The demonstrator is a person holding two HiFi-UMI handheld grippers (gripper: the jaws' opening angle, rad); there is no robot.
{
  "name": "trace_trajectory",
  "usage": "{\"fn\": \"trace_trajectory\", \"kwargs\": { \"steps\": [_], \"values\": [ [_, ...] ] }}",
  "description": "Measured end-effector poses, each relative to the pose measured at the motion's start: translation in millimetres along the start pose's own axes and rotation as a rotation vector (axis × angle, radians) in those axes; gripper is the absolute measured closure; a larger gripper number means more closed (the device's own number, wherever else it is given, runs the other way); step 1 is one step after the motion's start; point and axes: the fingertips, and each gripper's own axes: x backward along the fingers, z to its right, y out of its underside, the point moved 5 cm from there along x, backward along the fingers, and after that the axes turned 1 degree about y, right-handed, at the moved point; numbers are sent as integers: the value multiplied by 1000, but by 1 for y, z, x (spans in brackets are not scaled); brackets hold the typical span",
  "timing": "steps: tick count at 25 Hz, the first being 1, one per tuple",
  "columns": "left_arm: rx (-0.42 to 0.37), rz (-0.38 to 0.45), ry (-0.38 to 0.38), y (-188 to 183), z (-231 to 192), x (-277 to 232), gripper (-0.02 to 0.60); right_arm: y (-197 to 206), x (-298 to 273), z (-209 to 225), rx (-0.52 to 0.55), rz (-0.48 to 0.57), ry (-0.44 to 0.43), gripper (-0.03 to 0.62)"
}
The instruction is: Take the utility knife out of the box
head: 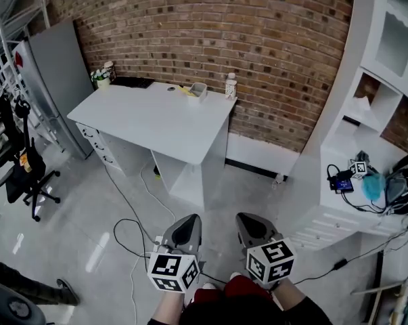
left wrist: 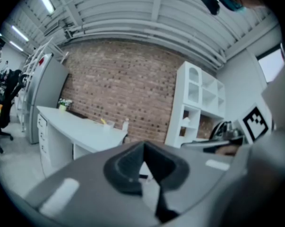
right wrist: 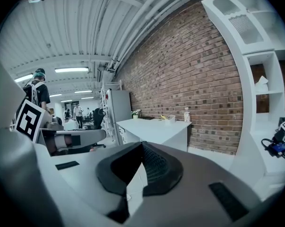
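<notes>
Bare floor (head: 88, 215) ahead, cables (head: 126, 196) across it, white desk (head: 156, 117) beyond

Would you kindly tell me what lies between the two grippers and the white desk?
In the head view, grey floor crossed by loose cables lies between the left gripper, the right gripper and the white desk.

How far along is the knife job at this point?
Done: nothing visible. In hand: nothing; left tongs and right tongs are shut and empty, well short of the desk. Left: everything, starting with reaching the small box on it.
</notes>
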Motion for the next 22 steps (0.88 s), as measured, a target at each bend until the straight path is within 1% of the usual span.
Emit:
{"fn": "trace_trajectory", "kwargs": {
  "steps": [5,9,16,22],
  "values": [
    [-11,-14,10,2,-3,3,578,3,1,-1,-15,-6,28,586],
    [-21,-28,15,6,-6,-1,578,2,1,3,-6,3,63,586],
    [-25,-39,38,4,-9,-15,578,0,4,25,-37,7,137,586],
    [-28,-48,51,6,-11,-39,578,2,-9,43,-49,-6,155,586]
  ]
}}
